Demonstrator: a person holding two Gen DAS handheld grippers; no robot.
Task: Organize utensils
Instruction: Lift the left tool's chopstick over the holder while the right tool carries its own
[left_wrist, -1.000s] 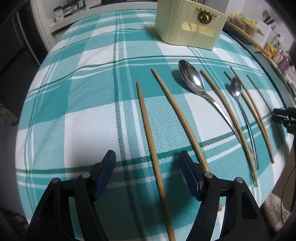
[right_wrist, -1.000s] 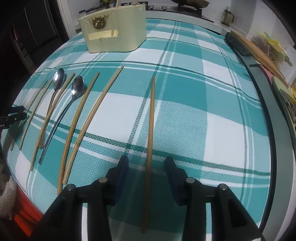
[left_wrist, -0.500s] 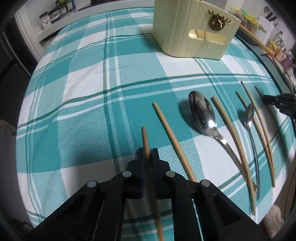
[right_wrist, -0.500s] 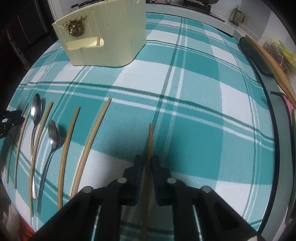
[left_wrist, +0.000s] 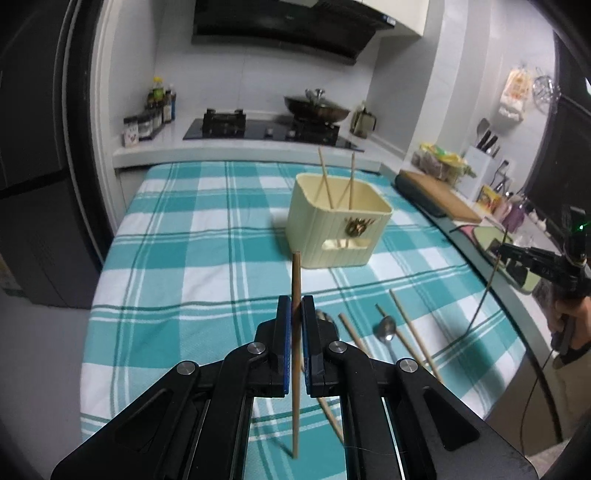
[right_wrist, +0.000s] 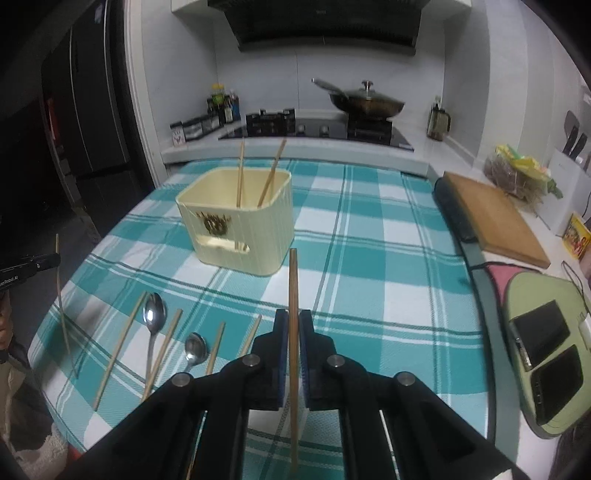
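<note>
Both chopsticks now lifted off the surface (left_wrist: 166, 258)
Since a second ago the left claw (left_wrist: 295, 314) and right claw (right_wrist: 291, 325) closed, each clamping one chopstick (left_wrist: 295, 280), raised short of the holder (left_wrist: 338, 225); spoons (right_wrist: 153, 317) remain lying.

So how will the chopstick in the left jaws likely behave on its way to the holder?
The chopstick looks straight and unbent in the shut left gripper, so it is probably stiff. It is thin, likely light. Gripped partway along a smooth round shaft, it may pivot or slip. The holder is wide-mouthed, so dropping it in should be forgiving.
</note>
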